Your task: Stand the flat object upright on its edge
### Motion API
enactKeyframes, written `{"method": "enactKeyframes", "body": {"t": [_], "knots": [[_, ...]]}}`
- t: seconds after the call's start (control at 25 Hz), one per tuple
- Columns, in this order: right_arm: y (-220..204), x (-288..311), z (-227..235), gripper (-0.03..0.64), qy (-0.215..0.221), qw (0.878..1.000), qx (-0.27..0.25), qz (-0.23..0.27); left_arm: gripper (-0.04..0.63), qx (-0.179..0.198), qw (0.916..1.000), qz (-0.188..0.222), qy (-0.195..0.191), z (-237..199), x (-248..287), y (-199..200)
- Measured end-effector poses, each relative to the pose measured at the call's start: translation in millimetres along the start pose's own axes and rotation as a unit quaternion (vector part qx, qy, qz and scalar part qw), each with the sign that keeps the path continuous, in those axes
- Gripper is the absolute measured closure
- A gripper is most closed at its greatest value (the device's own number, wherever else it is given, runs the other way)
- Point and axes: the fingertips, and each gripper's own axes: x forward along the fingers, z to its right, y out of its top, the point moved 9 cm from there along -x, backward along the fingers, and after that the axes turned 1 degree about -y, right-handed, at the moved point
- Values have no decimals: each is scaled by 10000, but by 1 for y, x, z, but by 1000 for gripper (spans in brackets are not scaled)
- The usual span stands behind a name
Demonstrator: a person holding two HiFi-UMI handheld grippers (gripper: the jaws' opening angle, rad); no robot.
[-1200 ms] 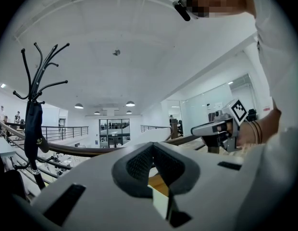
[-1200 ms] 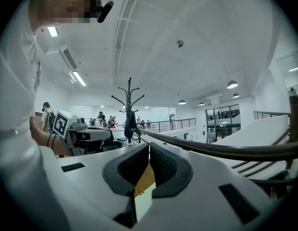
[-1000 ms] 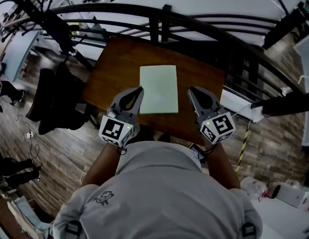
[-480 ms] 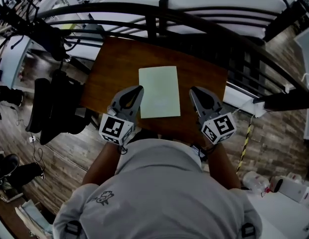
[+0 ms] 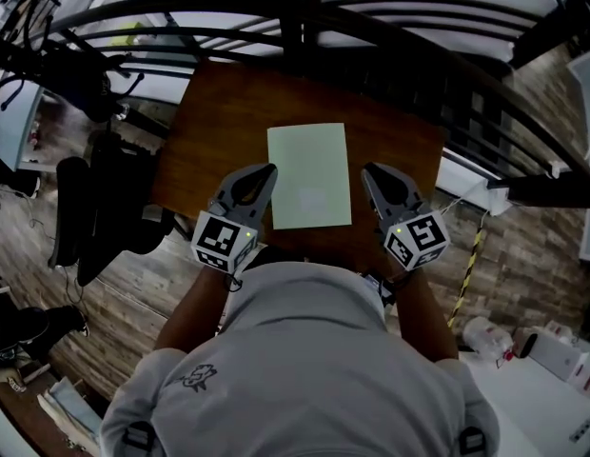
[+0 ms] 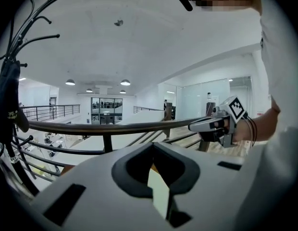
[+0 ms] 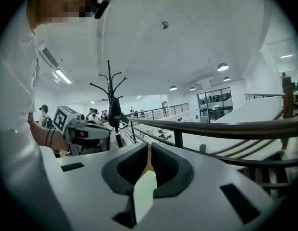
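Before lifting, note the left claw (image 5: 266, 171), jaws together on nothing, just beside the left long edge of the pale green sheet (image 5: 310, 176). Lies flat on the table (image 5: 219, 112), nearer its front edge. Looks thin, light, probably stiff and slippery; best squeezed at both long edges, or pried up along one. Right claw (image 5: 369, 171) likewise closed and empty, just beside the right edge.

Pale-green sheet (image 5: 310, 175) — flat on table (image 5: 219, 112)
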Motion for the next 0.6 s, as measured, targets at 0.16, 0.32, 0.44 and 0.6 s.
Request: {"method": "enactKeyframes", "body": {"t": [0.16,0.32,0.44,0.6], "knots": [[-6,9,12,580,-126,9998,61,-123,583,-157,9996,-215,54,-12,7,-10],[-16,14,21,580,-196,9992,179,-309,583,-355,9988,-344,50,-20,11,-16],[-32,21,33,580,-229,9979,299,-534,583,-575,9973,-448,44,-28,17,-24],[-55,30,44,580,-273,9953,432,-821,581,-758,9952,-616,14,-36,24,-41]]}}
